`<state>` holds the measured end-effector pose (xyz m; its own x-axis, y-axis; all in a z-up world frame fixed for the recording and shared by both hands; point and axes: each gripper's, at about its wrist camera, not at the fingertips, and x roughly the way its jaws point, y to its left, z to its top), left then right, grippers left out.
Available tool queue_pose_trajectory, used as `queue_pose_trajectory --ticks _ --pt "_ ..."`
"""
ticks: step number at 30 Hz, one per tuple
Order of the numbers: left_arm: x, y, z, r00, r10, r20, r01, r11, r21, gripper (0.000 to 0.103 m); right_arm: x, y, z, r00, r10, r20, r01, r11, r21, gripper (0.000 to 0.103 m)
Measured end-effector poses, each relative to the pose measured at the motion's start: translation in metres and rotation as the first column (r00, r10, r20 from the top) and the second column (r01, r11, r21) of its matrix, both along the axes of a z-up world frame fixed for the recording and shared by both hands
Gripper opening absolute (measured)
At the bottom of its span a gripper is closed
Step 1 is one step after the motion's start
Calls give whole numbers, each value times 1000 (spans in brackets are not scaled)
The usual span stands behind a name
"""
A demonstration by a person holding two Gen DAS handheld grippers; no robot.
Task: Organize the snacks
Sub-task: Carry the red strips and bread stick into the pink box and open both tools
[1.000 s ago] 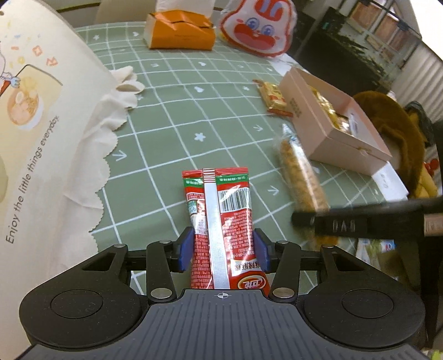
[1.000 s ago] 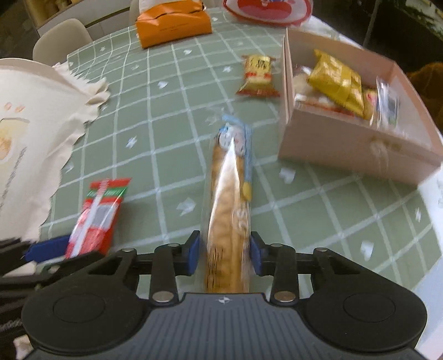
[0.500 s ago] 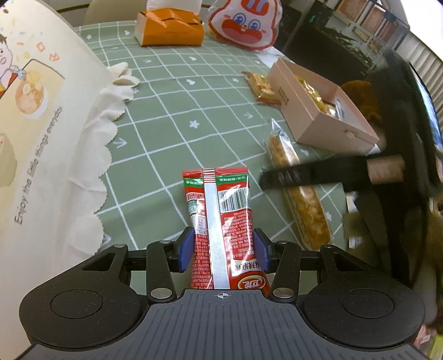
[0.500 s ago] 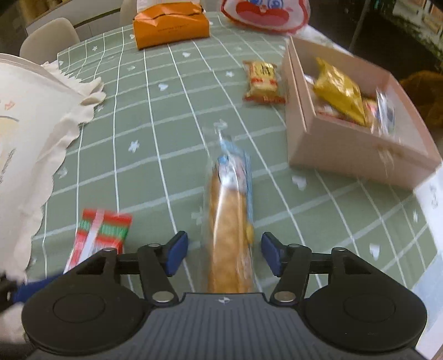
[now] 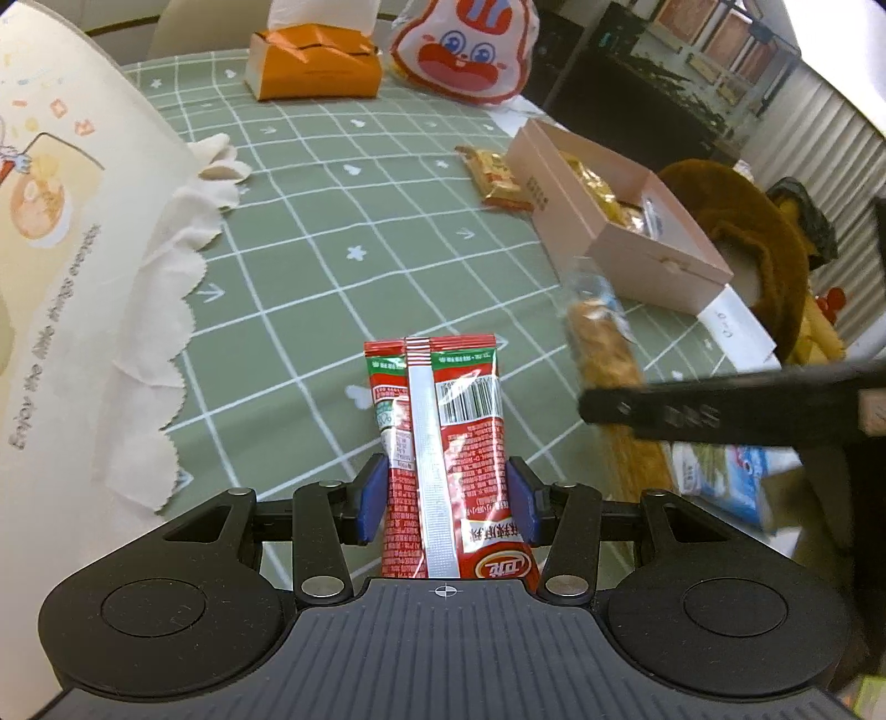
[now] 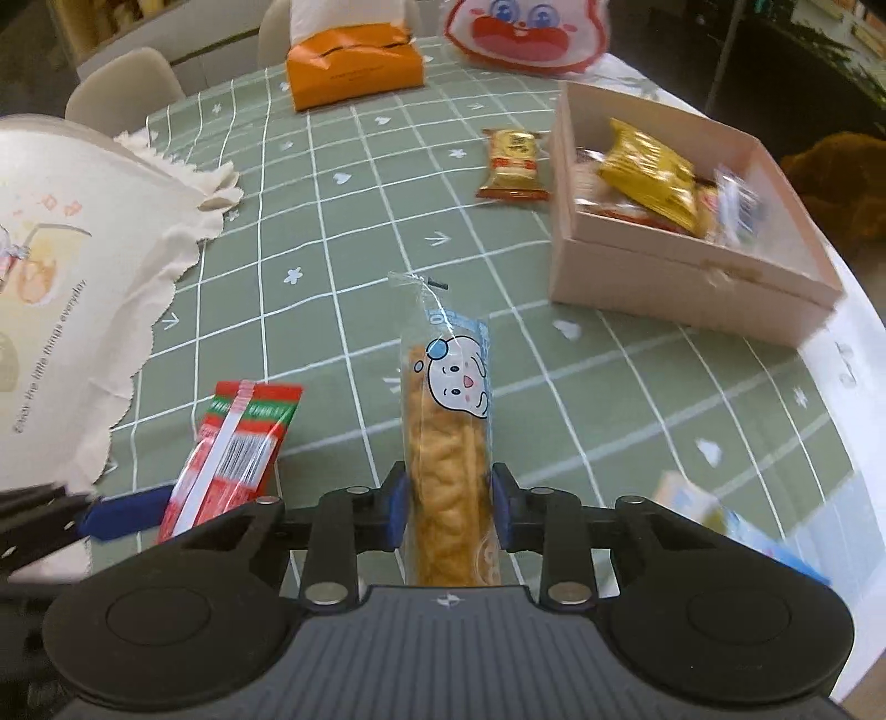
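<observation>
Left wrist: left hand-held gripper (image 5: 446,501) clamps red packet (image 5: 443,443), right hand-held gripper (image 6: 446,507) clamps biscuit pack (image 6: 448,437).

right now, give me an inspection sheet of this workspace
surface: green grid tablecloth, a cream printed cloth over its left side
job's things: pink box open with packets inside; gold snack packet on the tablecloth beside the box; red sachet; long clear-wrapped snack stick
clutter: orange tissue box and rabbit-face bag at the far edge; blue-and-white packet at the near right
grippers: left gripper shut on the red sachet; right gripper shut on the snack stick
cables: nothing seen
surroundings: chairs behind the table; brown plush toy past the box
</observation>
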<state>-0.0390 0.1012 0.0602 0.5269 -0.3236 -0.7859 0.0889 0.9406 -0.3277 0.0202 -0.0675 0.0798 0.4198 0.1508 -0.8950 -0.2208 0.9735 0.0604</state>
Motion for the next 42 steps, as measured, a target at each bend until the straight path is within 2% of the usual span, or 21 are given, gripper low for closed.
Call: queue_pose_trajectory --ticks 6,11,13,18,21,23,28,32,34,36,37,38,40,42 --pt "18 -24 12 999 -35 27 36 999 -24 51 -18 -33 29 998 -53 40 50 996 73 29" --pt "46 -54 58 988 -88 129 95 995 -42 51 -17 -70 86 981 -106 160 88 989 120 29" --pt "60 -69 84 977 -112 182 122 992 -45 51 -13 -85 117 965 -128 231 101 987 127 29" --pt "88 -106 139 940 -167 297 174 985 3 51 3 -124 199 900 -161 406 114 984 137 29" --pt "104 -125 157 927 -187 324 193 981 14 51 15 -145 232 864 -167 475 122 985 124 29" --pt "116 -134 160 924 -202 326 207 978 19 51 24 -159 243 851 -178 495 134 983 123 29" --pt "160 -147 148 933 -214 290 223 975 0 51 47 -195 242 851 -206 484 151 977 149 29" --pt "201 -162 123 939 -250 235 255 967 13 51 66 -217 219 874 -208 439 152 975 160 29" --pt "220 -177 104 928 -304 216 301 953 48 52 75 -223 203 889 -209 407 153 974 166 29" --pt "241 -195 73 928 -353 123 340 934 112 54 86 -229 186 908 -209 363 153 972 177 29" --pt "249 -198 57 935 -344 81 333 934 127 52 93 -231 176 919 -206 335 149 971 189 29" --pt "255 -195 47 948 -312 68 303 946 117 50 98 -232 169 927 -204 314 145 969 200 29" --pt "260 -176 43 970 -227 87 224 974 38 50 110 -232 156 941 -193 277 132 966 224 29" --pt "260 -149 47 984 -141 109 146 988 -40 50 122 -230 149 953 -169 252 108 965 240 29"
